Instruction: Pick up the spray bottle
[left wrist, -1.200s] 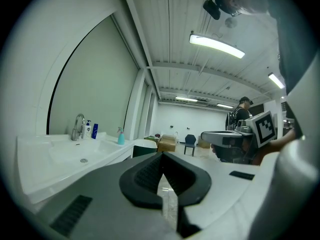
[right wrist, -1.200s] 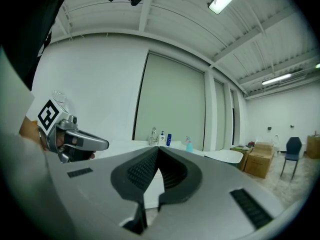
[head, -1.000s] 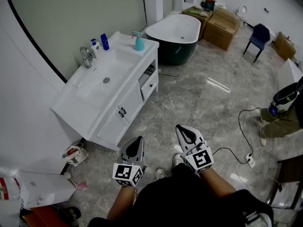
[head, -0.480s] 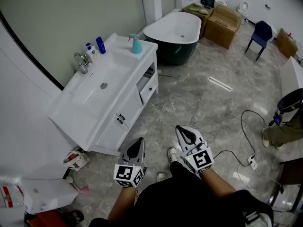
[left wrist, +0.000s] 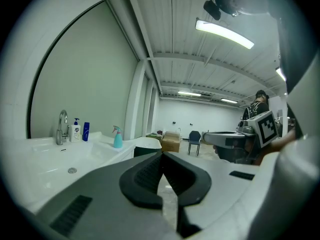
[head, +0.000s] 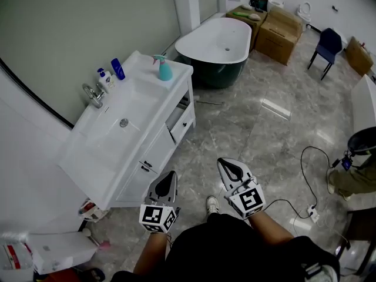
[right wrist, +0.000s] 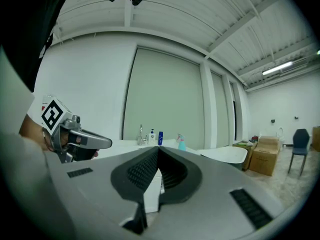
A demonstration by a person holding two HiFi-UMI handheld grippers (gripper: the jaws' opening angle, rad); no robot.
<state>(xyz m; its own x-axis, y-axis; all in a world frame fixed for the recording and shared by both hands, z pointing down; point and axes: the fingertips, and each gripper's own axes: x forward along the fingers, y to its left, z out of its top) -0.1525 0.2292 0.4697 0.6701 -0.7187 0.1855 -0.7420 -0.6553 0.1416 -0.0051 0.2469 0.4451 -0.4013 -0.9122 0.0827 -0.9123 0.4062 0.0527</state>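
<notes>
The teal spray bottle with a pink trigger stands upright on the far right end of the white vanity counter. It shows small in the left gripper view and in the right gripper view. My left gripper and right gripper are held low in front of my body, well short of the vanity. Both are shut with nothing between the jaws. Each points roughly level toward the vanity.
A chrome tap, a white pump bottle and a blue bottle stand at the counter's back edge. A freestanding bathtub sits beyond the vanity, with cardboard boxes, a blue chair and a floor cable further off.
I have walked forward: the vanity and bottle have slid down and left in the head view, closer to me. Both grippers keep their pose and stay shut.
</notes>
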